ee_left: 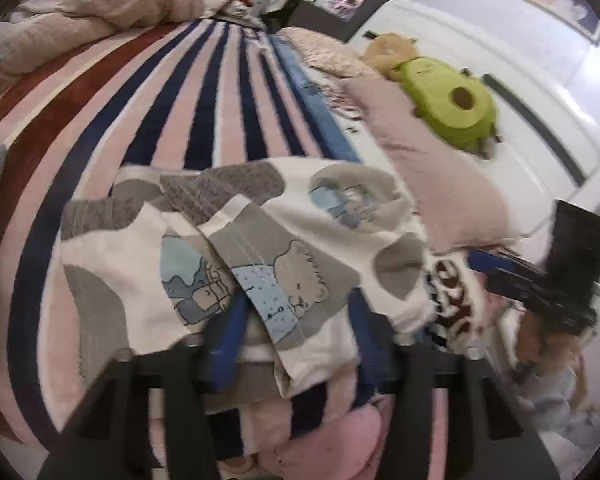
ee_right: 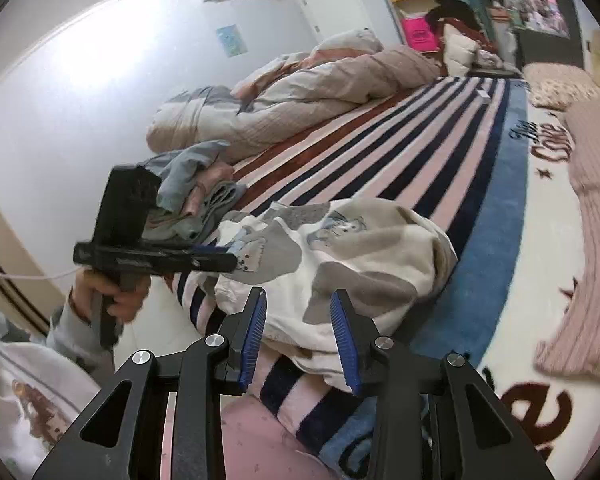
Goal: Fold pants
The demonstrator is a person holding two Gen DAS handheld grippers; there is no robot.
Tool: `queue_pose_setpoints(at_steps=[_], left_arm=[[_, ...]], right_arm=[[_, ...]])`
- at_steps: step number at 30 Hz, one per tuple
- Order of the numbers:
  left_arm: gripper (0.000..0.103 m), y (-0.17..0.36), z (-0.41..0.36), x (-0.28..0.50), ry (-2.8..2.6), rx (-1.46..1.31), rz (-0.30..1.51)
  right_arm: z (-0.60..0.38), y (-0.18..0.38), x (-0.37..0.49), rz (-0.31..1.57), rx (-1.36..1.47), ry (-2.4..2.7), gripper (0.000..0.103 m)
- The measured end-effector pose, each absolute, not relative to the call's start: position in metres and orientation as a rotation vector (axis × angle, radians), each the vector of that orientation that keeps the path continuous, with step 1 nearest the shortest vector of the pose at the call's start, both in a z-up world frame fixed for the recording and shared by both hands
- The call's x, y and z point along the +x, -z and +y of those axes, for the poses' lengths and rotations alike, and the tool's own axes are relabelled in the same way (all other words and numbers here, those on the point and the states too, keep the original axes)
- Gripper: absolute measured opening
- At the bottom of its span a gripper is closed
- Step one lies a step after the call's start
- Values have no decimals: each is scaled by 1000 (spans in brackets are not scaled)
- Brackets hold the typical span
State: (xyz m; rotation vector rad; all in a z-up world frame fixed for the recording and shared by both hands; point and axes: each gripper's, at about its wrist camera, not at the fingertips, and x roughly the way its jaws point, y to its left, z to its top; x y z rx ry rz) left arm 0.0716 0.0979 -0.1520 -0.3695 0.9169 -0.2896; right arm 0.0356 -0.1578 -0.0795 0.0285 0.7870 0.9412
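The pants [ee_left: 260,248] are cream with grey patches and blue bear prints, lying bunched on the striped bed; they also show in the right wrist view [ee_right: 340,256]. My left gripper [ee_left: 296,312] has its blue fingers [ee_left: 230,344] spread with a fold of the pants draped between them. In the right wrist view it reaches in from the left, its tip [ee_right: 224,262] at the pants' left edge. My right gripper [ee_right: 300,308] is open, its fingers [ee_right: 256,328] just in front of the pants' near edge, holding nothing. It shows in the left wrist view [ee_left: 520,284].
A striped blanket [ee_left: 204,100] covers the bed. A rumpled duvet [ee_right: 300,88] lies at the far side, a clothes pile [ee_right: 196,192] near it. Pink pillows [ee_left: 432,164] and a green avocado plush [ee_left: 452,104] sit by the white headboard [ee_left: 532,92].
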Motion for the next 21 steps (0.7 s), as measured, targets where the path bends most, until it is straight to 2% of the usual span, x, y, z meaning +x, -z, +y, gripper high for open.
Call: queue_pose_setpoints(at_steps=[1,3,4,6,12,21], left_arm=[[7,155,94,75,268,-362,922],[3,156,90,77,264,-355,912],[2,155,89,75,252,-341,904],[2,147,92,73,228,-302,884],[2,124,124,69,142,-270,831],[2,122,152,69,109,-274,825]], right_arm=[[-159,82,34,786,30,-931,30],[-157,89,31,790,-7,-891,31],[-157,92,31,796,-24,-868,38],[-156,102,33,824,-65,-805,43],[-138,127,28,845,-236,-738,43],[-116,126,43,790,-236,-745,44]])
